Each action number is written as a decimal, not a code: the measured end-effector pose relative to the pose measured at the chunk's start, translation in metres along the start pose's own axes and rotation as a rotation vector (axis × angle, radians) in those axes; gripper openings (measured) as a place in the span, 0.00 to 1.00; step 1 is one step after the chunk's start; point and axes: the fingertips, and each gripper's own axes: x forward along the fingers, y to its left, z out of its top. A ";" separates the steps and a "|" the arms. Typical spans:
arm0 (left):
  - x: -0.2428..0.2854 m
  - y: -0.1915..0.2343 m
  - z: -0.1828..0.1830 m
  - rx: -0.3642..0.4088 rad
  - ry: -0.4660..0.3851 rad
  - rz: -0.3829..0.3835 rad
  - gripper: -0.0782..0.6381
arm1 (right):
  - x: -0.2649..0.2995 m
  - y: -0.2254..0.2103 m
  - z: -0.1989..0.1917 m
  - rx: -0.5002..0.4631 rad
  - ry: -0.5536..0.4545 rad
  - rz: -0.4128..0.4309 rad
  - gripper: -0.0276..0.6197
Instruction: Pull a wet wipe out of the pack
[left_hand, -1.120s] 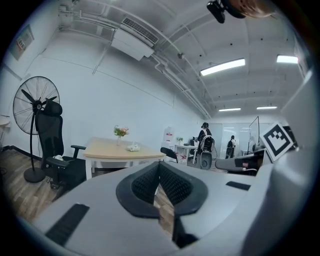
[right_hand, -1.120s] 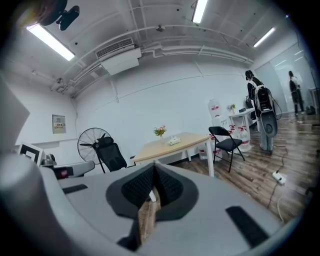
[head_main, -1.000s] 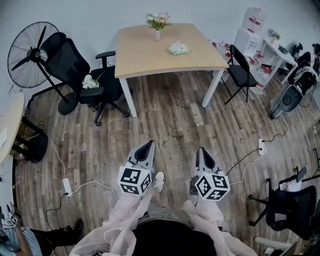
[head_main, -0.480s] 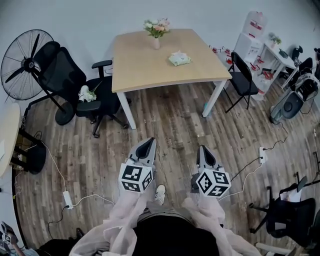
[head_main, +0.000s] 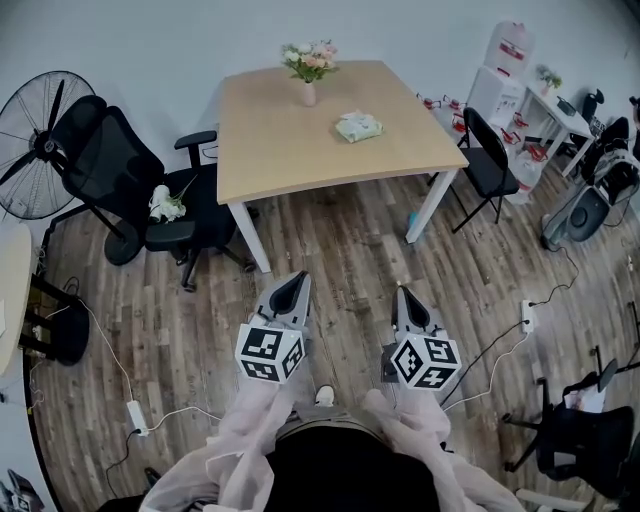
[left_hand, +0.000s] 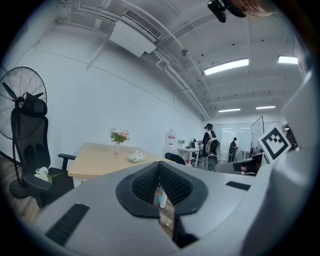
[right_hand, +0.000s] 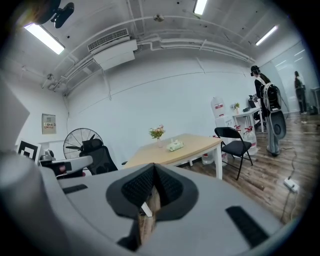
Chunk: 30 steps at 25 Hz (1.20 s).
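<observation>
The wet wipe pack (head_main: 358, 126), pale green and white with a wipe sticking up, lies on the light wooden table (head_main: 290, 140) across the room. It also shows small and far off in the left gripper view as the pack (left_hand: 135, 158) and in the right gripper view as the pack (right_hand: 175, 146). My left gripper (head_main: 297, 284) and right gripper (head_main: 405, 296) are held side by side over the wooden floor, well short of the table, both pointing at it. Both are shut with nothing between the pads. The left gripper (left_hand: 160, 168) and right gripper (right_hand: 154, 171) show dark pads meeting.
A vase of flowers (head_main: 309, 70) stands on the table behind the pack. A black office chair (head_main: 130, 175) and a fan (head_main: 30, 150) are to the left, a folding chair (head_main: 485, 145) to the right. Cables and power strips (head_main: 135, 415) lie on the floor.
The table and pack have come nearer in the head view as both grippers were carried forward together. Both grippers stayed shut and level.
</observation>
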 end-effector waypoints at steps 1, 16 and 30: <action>0.004 0.004 0.000 -0.002 0.003 0.002 0.12 | 0.006 0.000 0.000 0.001 0.005 0.000 0.06; 0.017 0.032 -0.010 -0.008 0.042 0.047 0.12 | 0.042 0.001 -0.014 0.019 0.061 0.009 0.06; 0.086 0.055 -0.012 -0.027 0.064 0.058 0.12 | 0.112 -0.031 0.007 0.009 0.079 0.012 0.06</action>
